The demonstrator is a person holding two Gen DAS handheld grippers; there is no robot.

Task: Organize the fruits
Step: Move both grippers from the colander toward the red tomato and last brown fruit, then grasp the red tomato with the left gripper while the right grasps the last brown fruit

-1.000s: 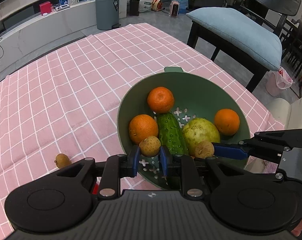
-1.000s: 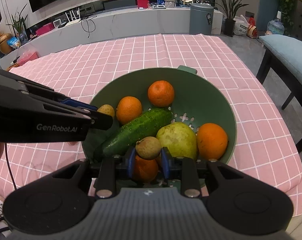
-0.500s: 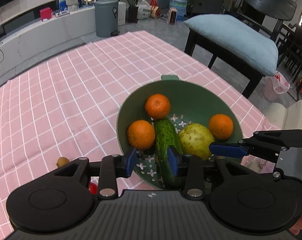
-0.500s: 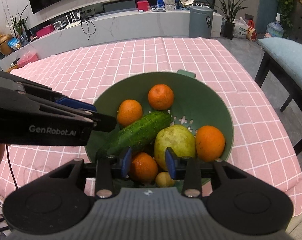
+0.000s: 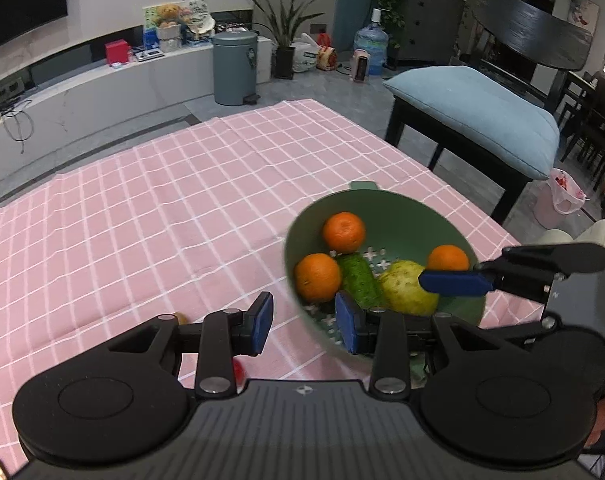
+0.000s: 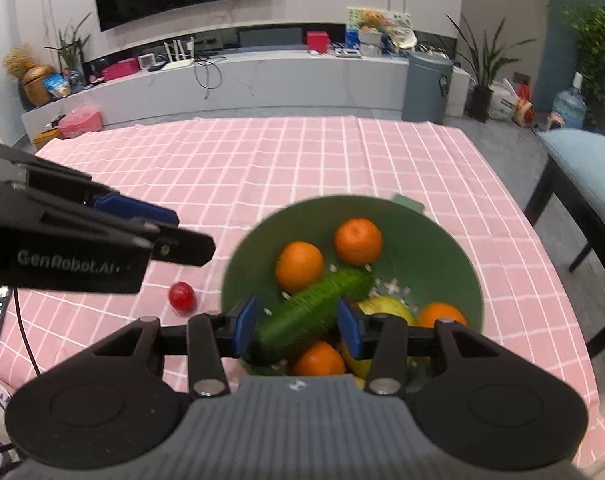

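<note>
— What sat in the bowl?

— The smooth green perforated colander [image 6: 442, 248] on my checked pink cloth [image 5: 162, 208] held glossy oranges [image 6: 299, 266], a bumpy cucumber [image 6: 314, 312] and a pale pear [image 5: 408, 288].

— Your claws?

— My left gripper [image 5: 304, 322] and right gripper [image 6: 296, 326] both gaped, holding nothing. My own gear half hid a red fruit [image 6: 181, 296] and something brownish [image 5: 181, 317].

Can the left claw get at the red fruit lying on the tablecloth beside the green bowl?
Probably yes. The left claw is open and empty, and the red fruit lies alone on the tablecloth, clear of the green bowl. Nothing stands between them; it looks to be just below the claw.
</note>
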